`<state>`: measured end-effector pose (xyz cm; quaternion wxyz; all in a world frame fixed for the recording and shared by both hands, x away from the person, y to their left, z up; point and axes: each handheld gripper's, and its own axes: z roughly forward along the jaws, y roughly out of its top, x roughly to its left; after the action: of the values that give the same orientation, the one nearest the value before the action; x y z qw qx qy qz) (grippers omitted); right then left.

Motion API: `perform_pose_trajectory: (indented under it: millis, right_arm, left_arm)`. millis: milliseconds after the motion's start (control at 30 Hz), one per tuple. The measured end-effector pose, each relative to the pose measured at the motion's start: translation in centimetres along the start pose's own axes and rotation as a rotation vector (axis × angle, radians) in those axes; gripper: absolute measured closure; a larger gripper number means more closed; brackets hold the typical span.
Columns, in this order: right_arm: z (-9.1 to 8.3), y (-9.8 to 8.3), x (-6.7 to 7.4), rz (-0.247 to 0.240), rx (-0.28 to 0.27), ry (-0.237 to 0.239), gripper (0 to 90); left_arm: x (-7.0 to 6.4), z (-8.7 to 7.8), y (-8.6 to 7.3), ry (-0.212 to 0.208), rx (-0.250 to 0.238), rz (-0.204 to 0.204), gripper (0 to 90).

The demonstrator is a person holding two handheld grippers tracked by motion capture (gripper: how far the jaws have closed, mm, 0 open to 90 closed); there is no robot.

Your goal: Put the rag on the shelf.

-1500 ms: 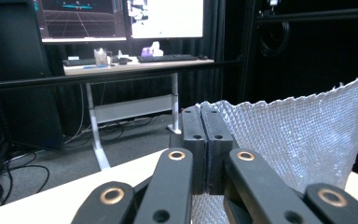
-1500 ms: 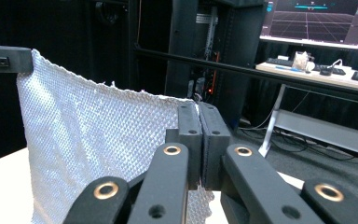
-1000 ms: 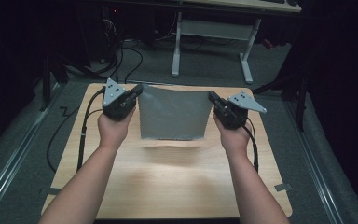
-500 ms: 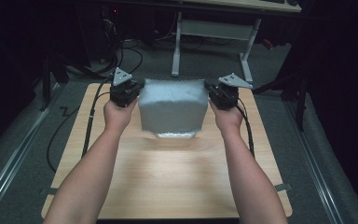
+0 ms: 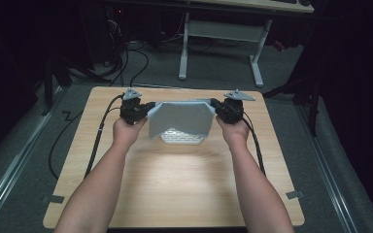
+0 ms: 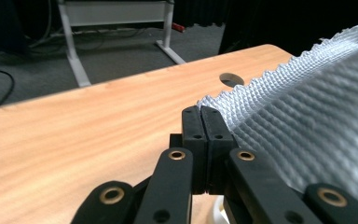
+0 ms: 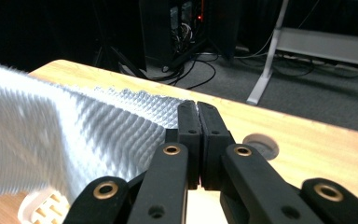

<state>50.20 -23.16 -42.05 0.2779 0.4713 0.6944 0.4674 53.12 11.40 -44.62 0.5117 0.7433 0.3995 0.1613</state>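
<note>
A grey, waffle-textured cloth [image 5: 179, 119] hangs stretched between my two grippers above the far half of the wooden table [image 5: 175, 184]. My left gripper [image 5: 145, 109] is shut on its left top corner, and the jaws pinch the cloth's [image 6: 307, 126] edge in the left gripper [image 6: 200, 116] view. My right gripper [image 5: 218, 108] is shut on the right top corner, where the cloth [image 7: 98, 130] runs off to the left of the right gripper [image 7: 197, 112]. A white slatted object [image 5: 182, 137] lies on the table under the cloth's lower edge.
A round cable hole [image 6: 230, 79] with a grey grommet [image 7: 260, 144] sits in the tabletop near the far right corner. Black cables [image 5: 97, 141] trail off the table's left side. Beyond the far edge stands a white desk frame [image 5: 223, 34] on dark carpet.
Both grippers rose with the cloth, then came back down. The cloth now hangs shorter and the white slatted object shows under its lower edge.
</note>
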Motion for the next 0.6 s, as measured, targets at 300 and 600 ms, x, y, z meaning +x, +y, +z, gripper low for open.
perform_pose_trajectory:
  millis: [300,600]
  right_arm:
    - [0.1,-2.8,-0.3,0.035,0.031,-0.003,89.5]
    - [0.4,-4.6,-0.5,0.051,0.049,-0.004,88.4]
  left_arm:
    - [-0.4,1.0,-2.3,-0.034,0.048,-0.03,89.9]
    - [-0.5,1.2,-3.8,-0.036,0.04,-0.053,89.7]
